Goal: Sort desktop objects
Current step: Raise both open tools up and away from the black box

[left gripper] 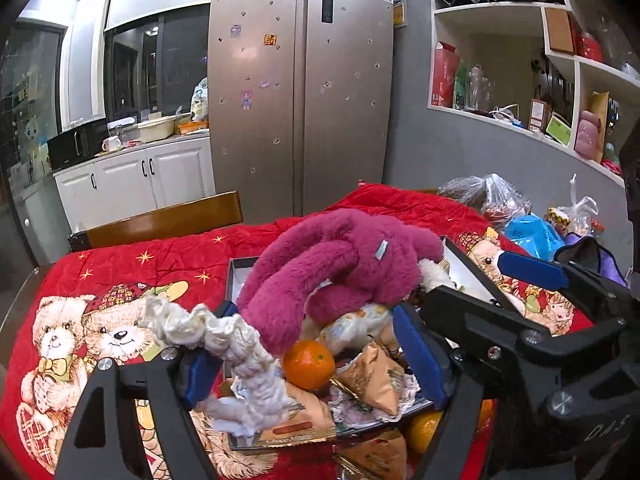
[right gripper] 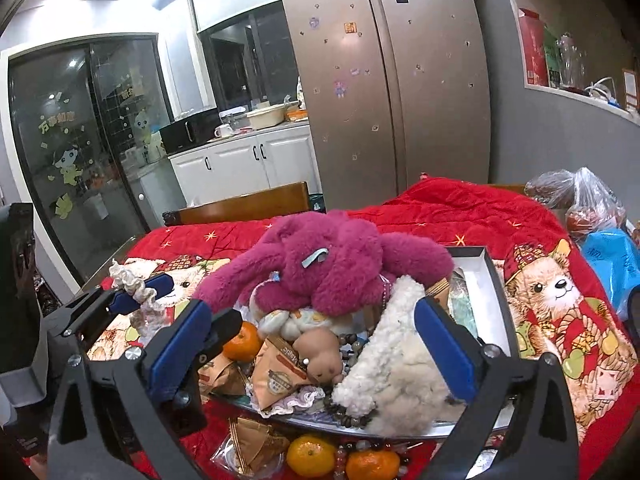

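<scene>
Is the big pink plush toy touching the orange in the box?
Cannot tell. In the left wrist view the pink plush toy has a limb whose tip overlaps the orange, but that may just be the angle; the right wrist view hides that spot.

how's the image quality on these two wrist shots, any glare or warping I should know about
Left wrist view: strong fisheye bending of the fridge and shelves, dark vignette in the corners, ceiling light blown out at top left; the magenta plush toy is sharp. Right wrist view: the same warping, ceiling glare at top left, reflections on the glass door; the near tangerines look slightly soft.
</scene>
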